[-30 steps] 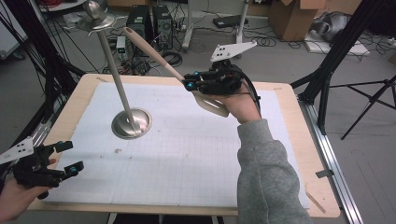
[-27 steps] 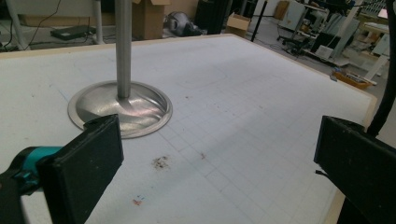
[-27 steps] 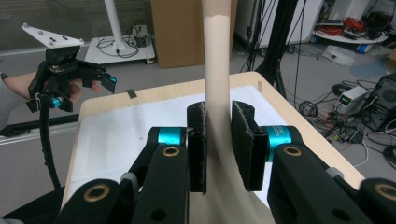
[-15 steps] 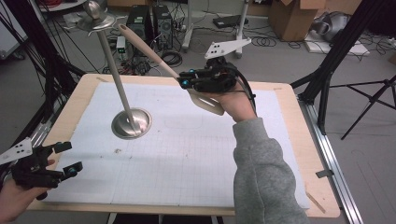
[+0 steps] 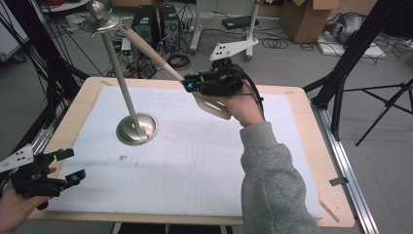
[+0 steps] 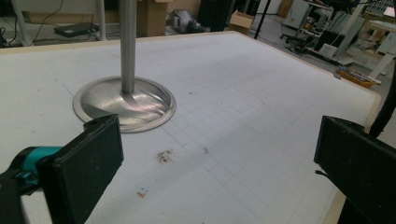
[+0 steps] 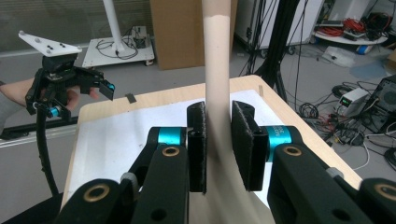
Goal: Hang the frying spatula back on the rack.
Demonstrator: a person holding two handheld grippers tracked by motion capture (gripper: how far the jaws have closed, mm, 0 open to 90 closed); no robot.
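Two stages seem to be in play here, and the first looks finished: the right hand-held gripper (image 5: 191, 85) is clenching a beige spatula (image 5: 160, 63) by the neck, where the handle widens into the slotted blade, and is holding it up in the air above the far part of the tabletop (image 5: 311, 146). In the right gripper view the two black pads (image 7: 198, 147) are pressing on either side of the handle (image 7: 217, 70), so the grasp looks firm. The handle is slanting up and away toward the top of the metal stand (image 5: 127, 95), whose round base (image 6: 125, 102) is sitting on the white gridded mat (image 5: 195, 161). The handle's holed tip is lying close to the stand's small top disc (image 5: 100, 22), though whether it is touching it I cannot tell.

What is left, judging by this, is bringing that hole onto the stand's top or hook and letting go. The left hand-held gripper (image 5: 68, 165) is waiting at the near left corner with its jaws released and wide apart, holding nothing, well apart from the stand.
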